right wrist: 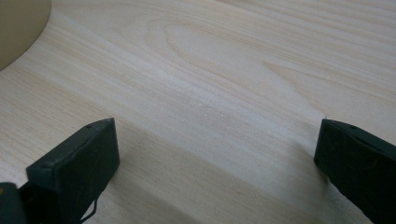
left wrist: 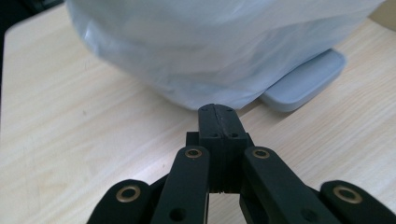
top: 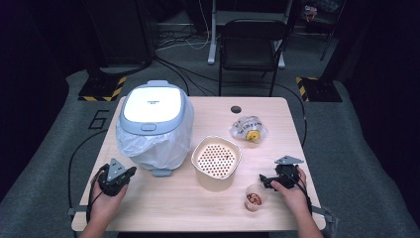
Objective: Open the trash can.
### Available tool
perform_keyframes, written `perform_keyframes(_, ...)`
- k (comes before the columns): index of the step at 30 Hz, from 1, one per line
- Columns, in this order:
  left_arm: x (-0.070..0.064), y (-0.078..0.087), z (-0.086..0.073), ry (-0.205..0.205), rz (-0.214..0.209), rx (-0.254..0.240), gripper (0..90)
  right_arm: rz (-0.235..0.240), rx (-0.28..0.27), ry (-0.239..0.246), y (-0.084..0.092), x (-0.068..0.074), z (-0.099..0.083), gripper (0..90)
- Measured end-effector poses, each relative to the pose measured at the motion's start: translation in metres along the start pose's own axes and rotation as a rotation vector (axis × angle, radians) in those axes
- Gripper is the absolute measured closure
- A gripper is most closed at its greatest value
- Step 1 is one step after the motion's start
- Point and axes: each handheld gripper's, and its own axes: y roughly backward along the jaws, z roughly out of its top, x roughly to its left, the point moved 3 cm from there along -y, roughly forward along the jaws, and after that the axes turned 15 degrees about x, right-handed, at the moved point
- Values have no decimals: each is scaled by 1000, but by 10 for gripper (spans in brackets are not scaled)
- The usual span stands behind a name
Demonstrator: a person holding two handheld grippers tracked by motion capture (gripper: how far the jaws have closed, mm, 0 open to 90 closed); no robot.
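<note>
Small cup point(top: 254, 197) of reddish bits is sitting at the desk's point(top: 163, 198) near edge, nothing gripped yet.
The right gripper point(top: 271, 179), jaws spread wide and empty, is hovering just beside it (likely the first pick); the left gripper point(left wrist: 219, 122), jaws pressed together, is waiting by the bagged bin point(top: 154, 124). Next: straddling the cup squarely.

Light: table point(top: 168, 198) bright from overhead, surroundings dark.
Glare: white bin lid point(top: 151, 107) washed out.
Focus: high view soft; jaws nearest the lens blurred.
</note>
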Motion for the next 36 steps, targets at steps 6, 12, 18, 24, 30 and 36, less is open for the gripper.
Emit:
perform_keyframes(6,-20,2,11,-77,-16,5,900,0,1,0,0,0,0,0)
perform_keyframes(12,-35,-2,24,-146,-39,25,900,0,-1,0,0,0,0,0)
perform_keyframes(18,-49,-9,36,-216,-54,61,900,0,1,0,0,0,0,0)
perform_keyframes(24,-56,-17,50,-276,-56,92,900,0,0,0,0,0,0,0)
perform_keyframes(30,-56,-26,59,-298,-42,116,900,0,0,0,0,0,0,0)
perform_keyframes(36,-57,-38,60,-298,-77,179,900,-1,1,0,0,0,0,0)
